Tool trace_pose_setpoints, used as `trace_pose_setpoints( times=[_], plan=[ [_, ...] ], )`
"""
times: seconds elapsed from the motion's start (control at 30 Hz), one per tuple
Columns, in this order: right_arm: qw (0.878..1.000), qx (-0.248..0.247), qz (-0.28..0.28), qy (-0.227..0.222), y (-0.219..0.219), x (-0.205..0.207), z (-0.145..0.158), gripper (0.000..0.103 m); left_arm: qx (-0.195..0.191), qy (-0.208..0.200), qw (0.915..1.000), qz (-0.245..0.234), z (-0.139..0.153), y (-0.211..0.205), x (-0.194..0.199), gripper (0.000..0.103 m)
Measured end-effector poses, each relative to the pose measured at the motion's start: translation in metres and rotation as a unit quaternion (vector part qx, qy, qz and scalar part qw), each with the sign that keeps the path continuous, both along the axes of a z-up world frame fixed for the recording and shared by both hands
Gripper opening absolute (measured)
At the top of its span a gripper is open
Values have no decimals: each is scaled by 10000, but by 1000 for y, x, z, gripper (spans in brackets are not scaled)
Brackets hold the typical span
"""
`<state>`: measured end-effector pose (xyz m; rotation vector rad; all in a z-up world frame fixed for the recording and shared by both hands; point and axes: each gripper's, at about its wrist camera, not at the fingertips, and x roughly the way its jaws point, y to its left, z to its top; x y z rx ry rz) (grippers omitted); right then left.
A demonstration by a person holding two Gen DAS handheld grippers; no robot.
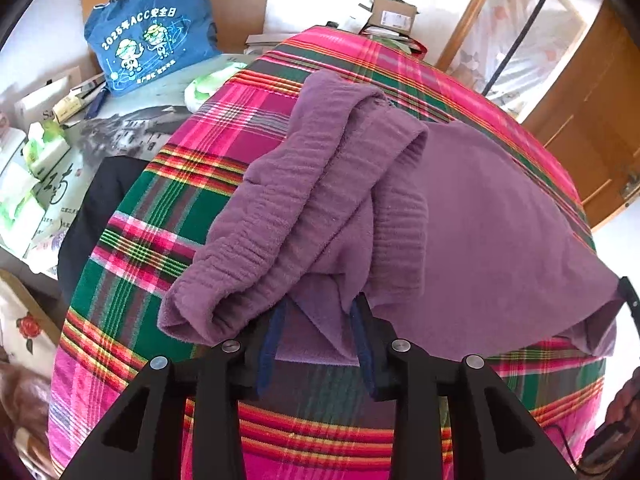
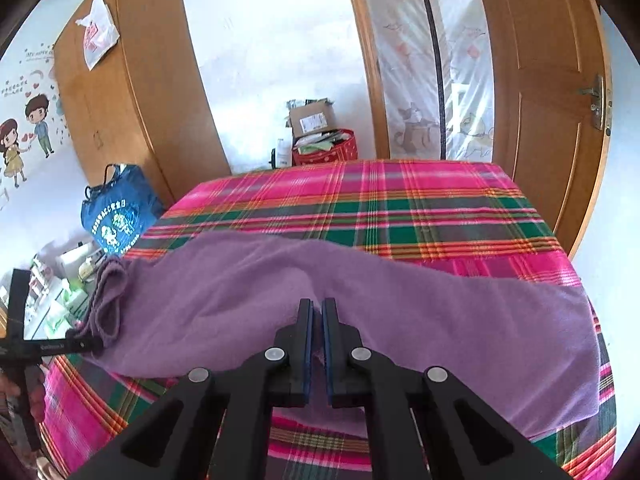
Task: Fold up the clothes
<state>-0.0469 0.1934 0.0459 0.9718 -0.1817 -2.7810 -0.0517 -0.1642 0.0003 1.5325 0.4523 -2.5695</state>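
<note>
Purple garment (image 1: pixel 440 208) lies spread across the plaid bed cover (image 1: pixel 168 216), and I see it from both wrist views. My left hand-held gripper (image 1: pixel 318 312) points down at the near edge of the cloth; its jaws stand apart, with a flap of the purple fabric hanging between the blue pads (image 1: pixel 362 340), which do not press on it. A ribbed sleeve (image 1: pixel 280 220) is bunched up and folded over the body of the garment just beyond that gripper. My right hand-held gripper (image 2: pixel 316 312) is closed on a pinch of the same garment at its near hem, the cloth rising slightly toward the fingertips. A blue tote bag (image 1: pixel 148 36) stands beside the bed, well apart from the garment.
</note>
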Motion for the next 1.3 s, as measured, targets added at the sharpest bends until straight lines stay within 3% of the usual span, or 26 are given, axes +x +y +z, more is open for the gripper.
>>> trace_pose_setpoints(
  times=[0.17,0.3,0.5,0.63,0.73,0.8,0.87,1.1,1.3],
  plan=[
    [9996,101,-172,208,6,-3,12,0,-162,30,9998,62,5,2,5,36],
    [10000,66,-24,61,6,-8,8,0,-216,60,9997,73,7,2,9,36],
    [9966,117,714,-384,-23,-5,-16,2,-118,16,9998,137,7,-1,8,36],
    [9878,210,1431,-581,-63,4,-33,2,268,36,9991,316,4,-11,4,36],
    [9784,351,1959,-565,-96,12,-41,11,447,26,9983,379,4,-16,2,36],
    [9726,443,2207,-588,-115,13,-47,26,455,49,9982,376,5,-16,1,36],
    [9667,533,2424,-625,-133,13,-52,33,490,82,9980,382,6,-15,1,36],
    [9501,511,3017,-611,-177,13,-64,41,755,108,9965,355,8,-14,-3,36],
    [9420,534,3261,-592,-209,11,-66,41,844,130,9957,358,10,-19,-5,36]
  ],
)
